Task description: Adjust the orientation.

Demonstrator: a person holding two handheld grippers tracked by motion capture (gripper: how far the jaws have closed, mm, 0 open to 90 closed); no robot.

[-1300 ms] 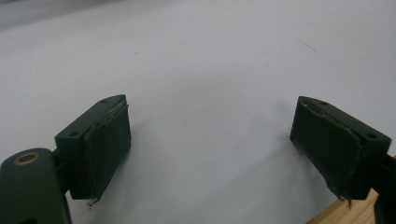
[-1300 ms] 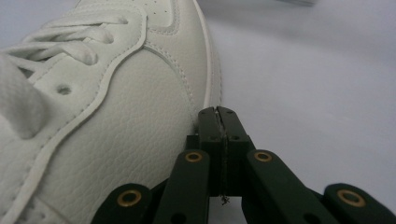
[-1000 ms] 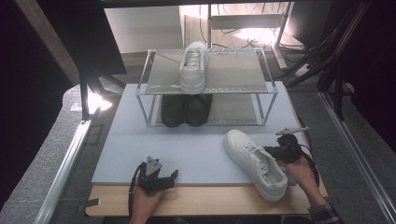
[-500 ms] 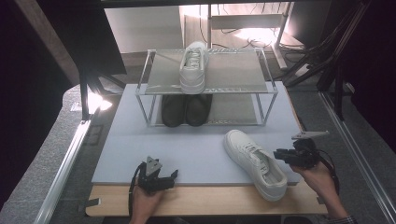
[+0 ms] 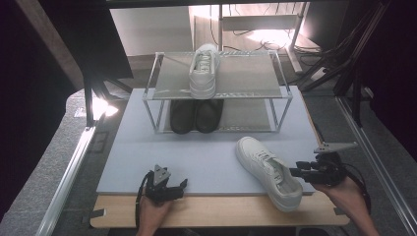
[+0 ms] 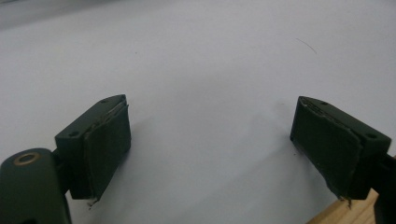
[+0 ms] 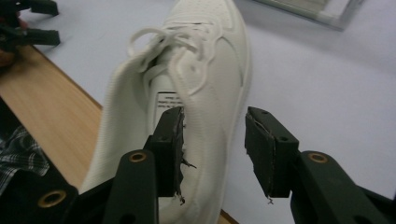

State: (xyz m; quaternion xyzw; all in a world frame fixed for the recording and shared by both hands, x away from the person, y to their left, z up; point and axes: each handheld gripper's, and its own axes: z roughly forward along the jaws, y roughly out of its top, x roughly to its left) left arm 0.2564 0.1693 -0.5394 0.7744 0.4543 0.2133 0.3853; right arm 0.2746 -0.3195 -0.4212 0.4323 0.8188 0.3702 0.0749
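Observation:
A white sneaker (image 5: 269,169) lies on the grey mat (image 5: 206,157) at the front right, with its heel over the wooden table edge. My right gripper (image 5: 299,172) sits just right of the heel, and its jaws have just been opening. In the right gripper view the right gripper (image 7: 212,119) is open above the sneaker (image 7: 196,60). The shoe's side wall lies below the gap and neither pad presses on it. At the front left, my left gripper (image 5: 183,185) rests open. The left gripper (image 6: 210,135) has only bare mat (image 6: 201,60) between its pads.
A metal two-shelf rack (image 5: 255,78) stands at the back of the mat. A second white sneaker (image 5: 204,71) sits on its top shelf, and a pair of black shoes (image 5: 195,115) on the lower one. A wooden table edge (image 5: 221,211) runs along the front.
My right gripper let go of the white sneaker's heel, opened its jaws and drew back to the right and toward the front. The sneaker stays on the mat. The left gripper has not moved.

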